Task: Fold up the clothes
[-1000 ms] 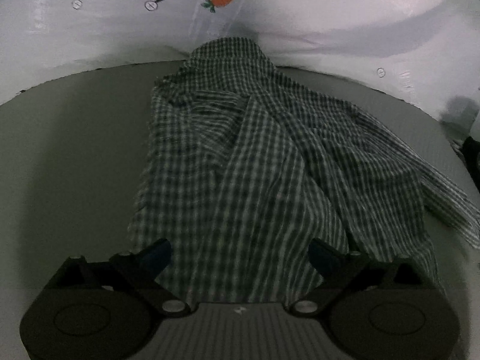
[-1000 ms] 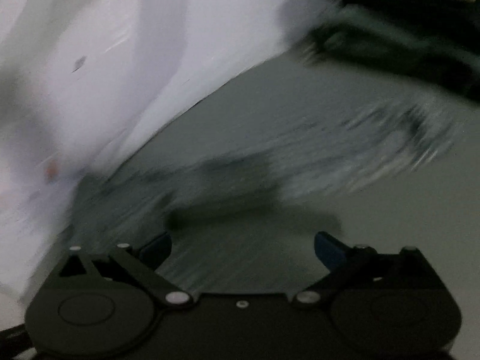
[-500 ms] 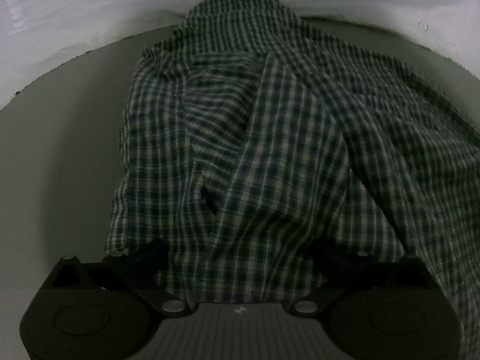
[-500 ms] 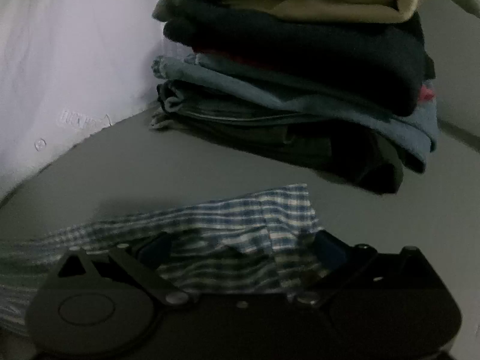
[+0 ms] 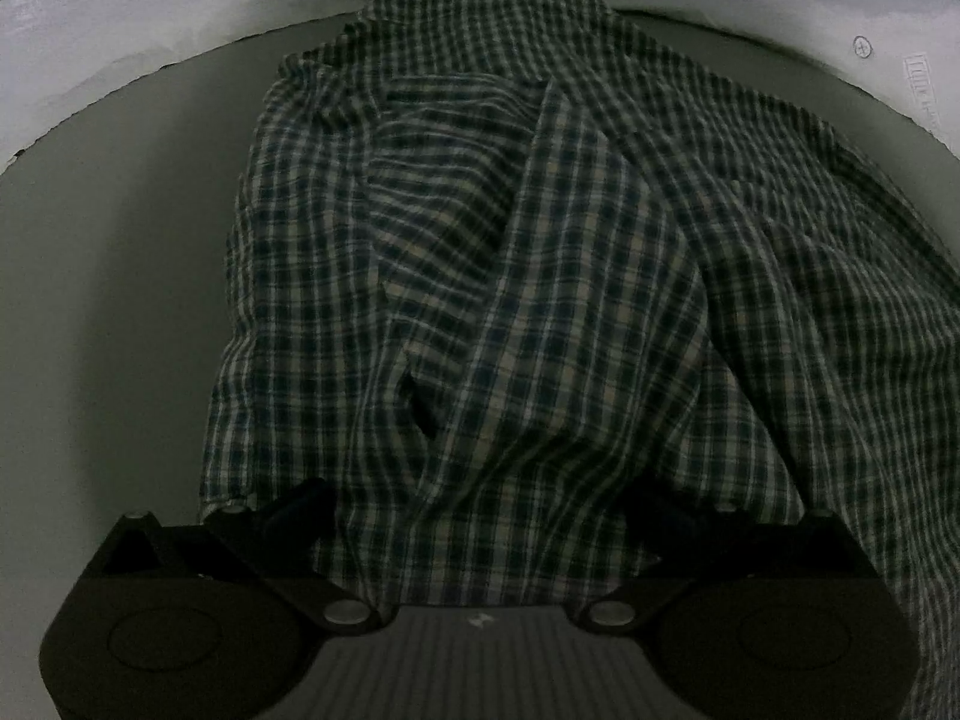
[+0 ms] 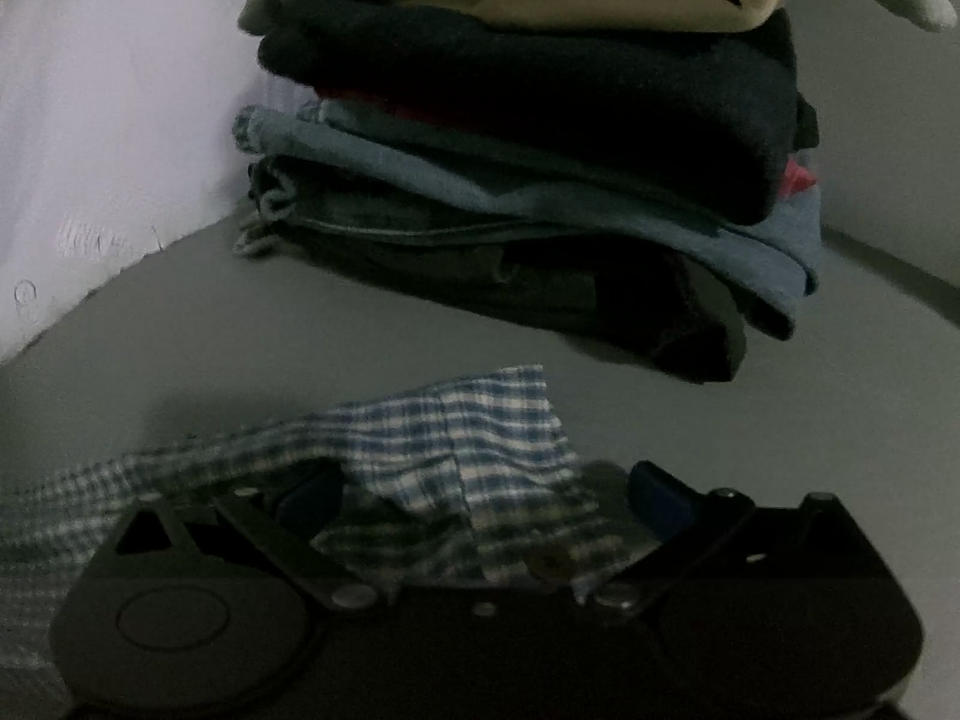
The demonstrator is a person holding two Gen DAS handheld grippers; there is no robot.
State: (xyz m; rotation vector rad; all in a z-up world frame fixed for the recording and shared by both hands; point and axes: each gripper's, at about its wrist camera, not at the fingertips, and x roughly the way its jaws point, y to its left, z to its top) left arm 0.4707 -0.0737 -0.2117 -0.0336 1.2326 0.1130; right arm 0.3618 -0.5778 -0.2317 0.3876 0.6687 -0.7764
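Note:
A dark green and white checked shirt (image 5: pixel 510 252) lies crumpled on the grey table (image 5: pixel 120 300) and fills the left wrist view. My left gripper (image 5: pixel 474 510) is open, its fingers spread wide, with the shirt's near hem lying between them. In the right wrist view a cuffed end of the same checked shirt (image 6: pixel 468 438) lies between the spread fingers of my right gripper (image 6: pixel 486 498), which is open. A button shows on the cloth close to the gripper body.
A stack of folded clothes (image 6: pixel 540 150) in beige, navy, blue and black stands on the grey table (image 6: pixel 300 330) just beyond the right gripper. A white sheet with small prints (image 5: pixel 150 12) borders the table's far side.
The left gripper moved forward over the shirt's hem, which now lies between its fingers. The right gripper swung round from a blurred view to the shirt's cuffed end before the stack.

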